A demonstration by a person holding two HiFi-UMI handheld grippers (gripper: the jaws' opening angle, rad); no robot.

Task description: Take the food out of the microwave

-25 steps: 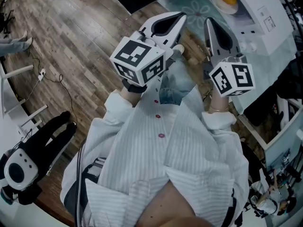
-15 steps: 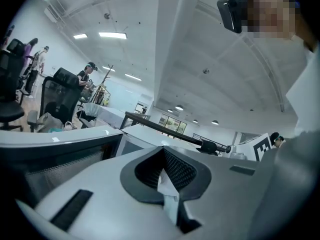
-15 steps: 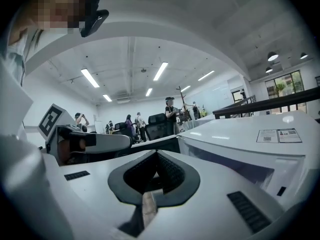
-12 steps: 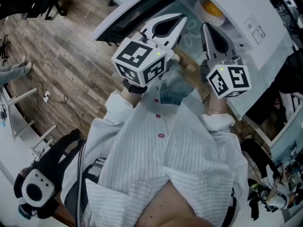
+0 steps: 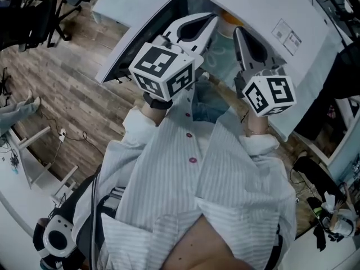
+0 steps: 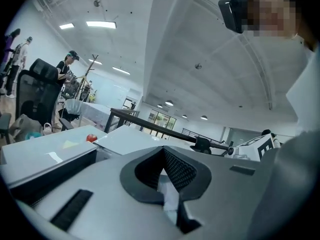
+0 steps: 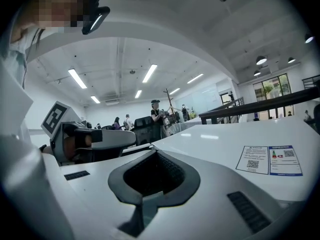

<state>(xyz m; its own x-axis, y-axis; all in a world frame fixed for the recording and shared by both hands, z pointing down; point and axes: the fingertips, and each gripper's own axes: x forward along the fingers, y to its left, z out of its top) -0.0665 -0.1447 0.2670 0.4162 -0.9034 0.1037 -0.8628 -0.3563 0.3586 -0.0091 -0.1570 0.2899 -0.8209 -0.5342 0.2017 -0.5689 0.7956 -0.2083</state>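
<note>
The left tongs (image 5: 209,19) and right tongs (image 5: 238,32) are both clenched, empty, just outside the microwave (image 5: 264,10); the food (image 5: 229,17) sits inside it, mostly hidden behind them. Pushed in clenched, they would likely knock the food deeper or tip it, and the left tongs could clip the open door (image 5: 135,44).
</note>
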